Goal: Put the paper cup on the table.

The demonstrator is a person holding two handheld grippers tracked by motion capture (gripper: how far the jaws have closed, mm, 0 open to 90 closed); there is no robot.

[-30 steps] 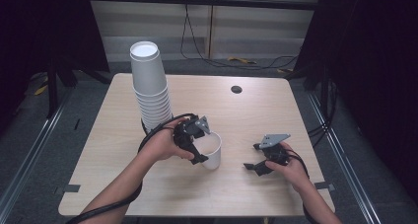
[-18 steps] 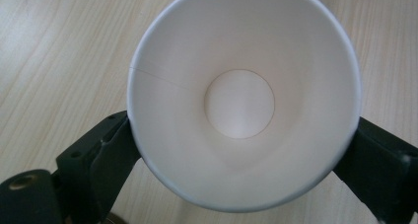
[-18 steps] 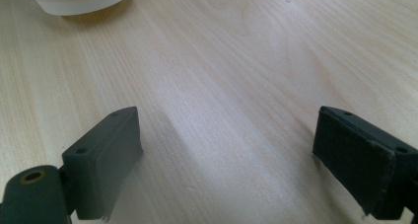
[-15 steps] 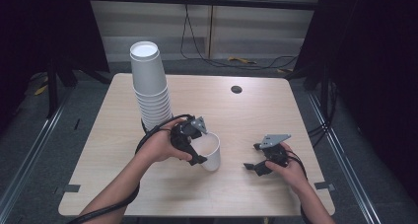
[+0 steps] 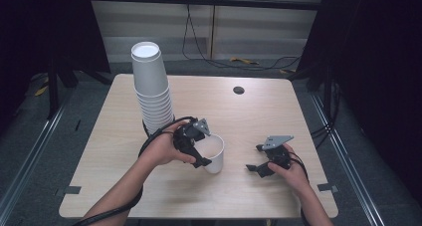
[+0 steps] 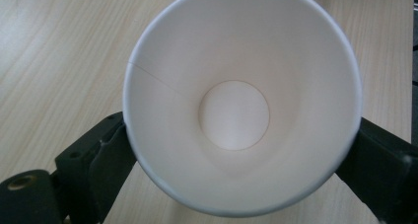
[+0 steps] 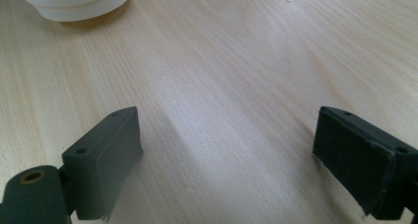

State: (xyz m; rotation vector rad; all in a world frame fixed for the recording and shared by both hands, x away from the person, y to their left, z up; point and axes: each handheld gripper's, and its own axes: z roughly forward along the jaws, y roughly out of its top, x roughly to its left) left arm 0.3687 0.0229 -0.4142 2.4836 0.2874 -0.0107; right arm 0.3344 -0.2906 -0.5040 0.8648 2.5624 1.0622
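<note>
Item: paper cup [image 5: 214,154], upright on table [image 5: 259,111], beside the cup stack [image 5: 152,89]. Your left gripper [image 5: 199,149] clasped its wall; your right gripper [image 5: 259,169] rested agape, empty. You did best squeezing lightly, avoiding crushing.

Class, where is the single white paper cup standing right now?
In the high view the single cup stands upright near the table's middle, between the left gripper's jaws, just in front of the tall cup stack.
</note>
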